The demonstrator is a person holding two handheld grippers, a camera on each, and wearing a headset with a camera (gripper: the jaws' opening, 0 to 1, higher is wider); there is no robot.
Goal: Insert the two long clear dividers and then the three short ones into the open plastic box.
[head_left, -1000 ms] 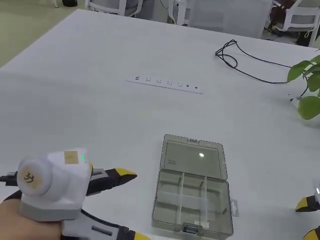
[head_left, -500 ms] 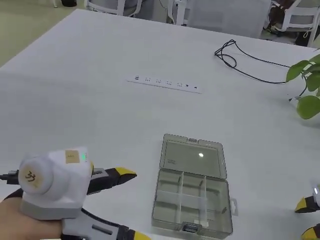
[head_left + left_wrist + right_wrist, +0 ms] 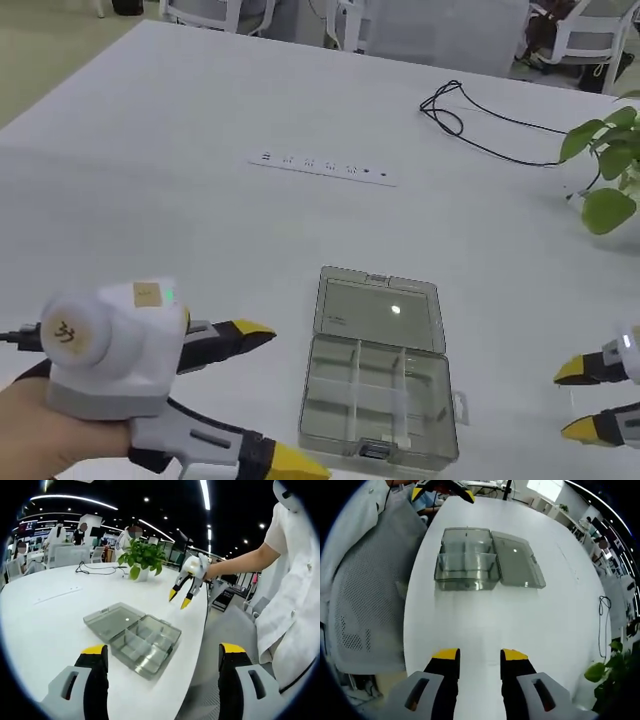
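The plastic box (image 3: 378, 405) is located on the white table (image 3: 150, 210), near the edge closest to the person. It lies between the two hand-held grippers and is touched by neither. Its lid (image 3: 380, 310) is laid fully back, flat on the table. Clear dividers (image 3: 372, 392) are seen standing inside the box, forming a grid of compartments. Because they are transparent, their number and seating cannot be established. A small block of print on the lid is too small to be read.

The left hand-held gripper (image 3: 285, 398) is held low, to the left of the box. Its jaws are set wide apart, with nothing between them. The number 33 can be read on its white housing. Its lower part is cut off by the bottom edge of the head view.

The right hand-held gripper (image 3: 565, 403) is cut off at the right edge of the head view, where its yellow tips are shown. In the right gripper view its jaws are seen a narrow gap apart and empty, over bare table.

A power strip (image 3: 325, 167) lies well beyond the box, and its markings are illegible. A black cable (image 3: 480, 125) lies farther back. A plant (image 3: 600, 170) is partly cut off at the right edge.
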